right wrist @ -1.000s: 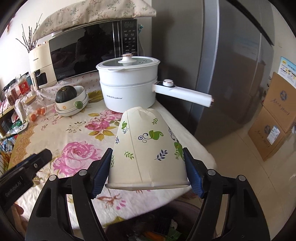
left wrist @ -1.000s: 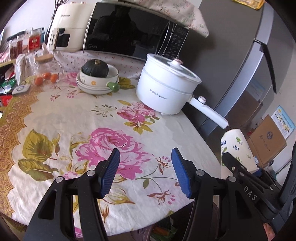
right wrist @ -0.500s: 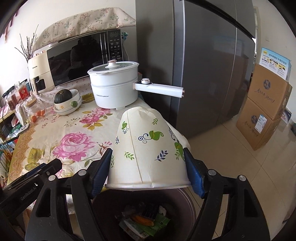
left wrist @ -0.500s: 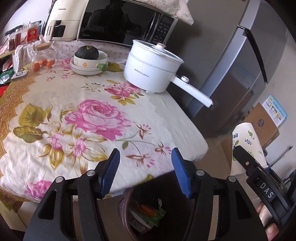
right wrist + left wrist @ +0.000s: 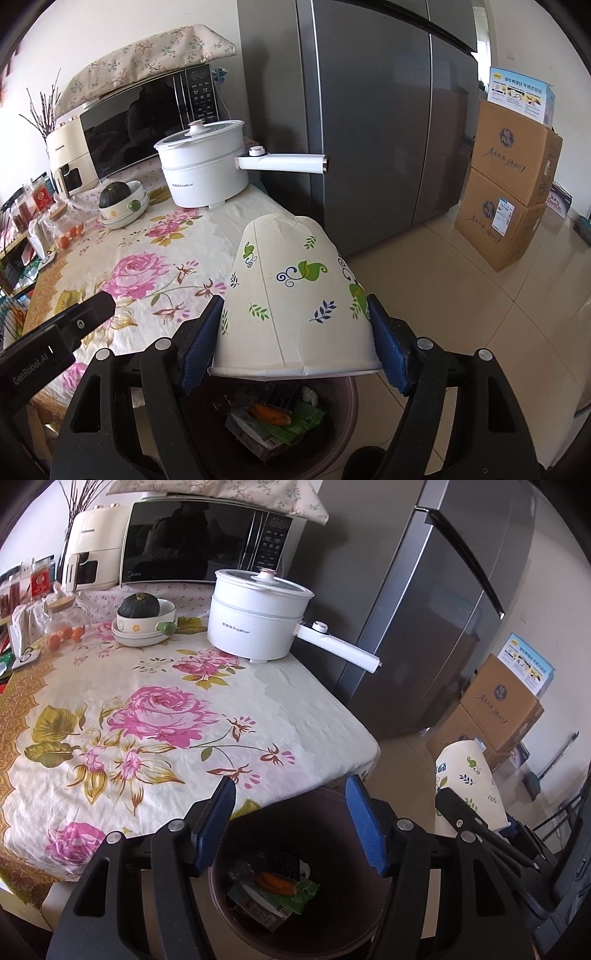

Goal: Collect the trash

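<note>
1. Left wrist view: the left gripper [image 5: 290, 825] was seen with nothing between its blue pads, jaws opening, above the round dark-brown plastic trash bin [image 5: 354, 934] beside the floral-clothed table [image 5: 155, 720]. Wrappers and an orange scrap lay inside.

2. Right wrist view: the white paper cup with leaf print [image 5: 295, 302] was held inverted by the right gripper [image 5: 295, 343], pads pressed near its rolled rim, over the bin [image 5: 343, 410].

3. Handling, judged: the cup was taken as light, thin-walled and easily crushed; the stiffer rim suits gripping.
</note>
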### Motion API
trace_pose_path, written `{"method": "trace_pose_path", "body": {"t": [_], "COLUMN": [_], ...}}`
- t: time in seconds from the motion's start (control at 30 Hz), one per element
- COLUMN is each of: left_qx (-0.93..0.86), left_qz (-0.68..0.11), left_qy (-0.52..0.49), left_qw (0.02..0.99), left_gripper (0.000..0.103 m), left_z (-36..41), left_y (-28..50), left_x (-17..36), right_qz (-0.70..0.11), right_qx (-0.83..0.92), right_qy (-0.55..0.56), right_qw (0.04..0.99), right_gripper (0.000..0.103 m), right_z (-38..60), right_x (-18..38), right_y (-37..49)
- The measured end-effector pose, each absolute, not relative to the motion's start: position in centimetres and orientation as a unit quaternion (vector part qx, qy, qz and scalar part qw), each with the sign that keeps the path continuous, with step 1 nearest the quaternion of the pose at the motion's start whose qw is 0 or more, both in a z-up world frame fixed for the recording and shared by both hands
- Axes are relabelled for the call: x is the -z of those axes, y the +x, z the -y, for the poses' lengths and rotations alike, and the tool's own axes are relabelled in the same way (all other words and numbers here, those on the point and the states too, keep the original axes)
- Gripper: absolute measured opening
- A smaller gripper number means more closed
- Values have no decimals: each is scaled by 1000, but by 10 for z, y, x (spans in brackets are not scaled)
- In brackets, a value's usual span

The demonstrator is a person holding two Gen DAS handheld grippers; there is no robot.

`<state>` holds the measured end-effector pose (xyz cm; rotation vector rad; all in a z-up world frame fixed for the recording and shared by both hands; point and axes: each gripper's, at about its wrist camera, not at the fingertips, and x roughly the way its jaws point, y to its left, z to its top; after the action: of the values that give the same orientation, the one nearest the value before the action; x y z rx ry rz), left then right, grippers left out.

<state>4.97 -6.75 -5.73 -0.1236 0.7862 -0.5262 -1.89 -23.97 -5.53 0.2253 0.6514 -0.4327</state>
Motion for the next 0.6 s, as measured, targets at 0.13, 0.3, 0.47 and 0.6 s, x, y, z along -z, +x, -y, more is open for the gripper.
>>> {"method": "trace_pose_path", "body": {"t": [0.13,0.3,0.47,0.6], "left_qx": [253,246,230,211], "left_qz": [-370,-370,-364,-342], "left_qy": [-41,-29,-29,-25], "left_qw": [893,895,902,915], "left_gripper": [62,68,76,85], "left_z": [72,75,70,66], "left_y": [40,35,35,33], "left_x": [54,56,54,46], "right_qz": [-319,-336,-345,-347], "right_qx": [220,219,218,220], "right_qy": [108,117,120,120], "right_qw": [916,909,905,904], "right_gripper": [73,79,87,89], "right_z": [244,247,246,246], "right_x": [59,66,69,68], "right_y": [-29,-28,-25,-25]}}
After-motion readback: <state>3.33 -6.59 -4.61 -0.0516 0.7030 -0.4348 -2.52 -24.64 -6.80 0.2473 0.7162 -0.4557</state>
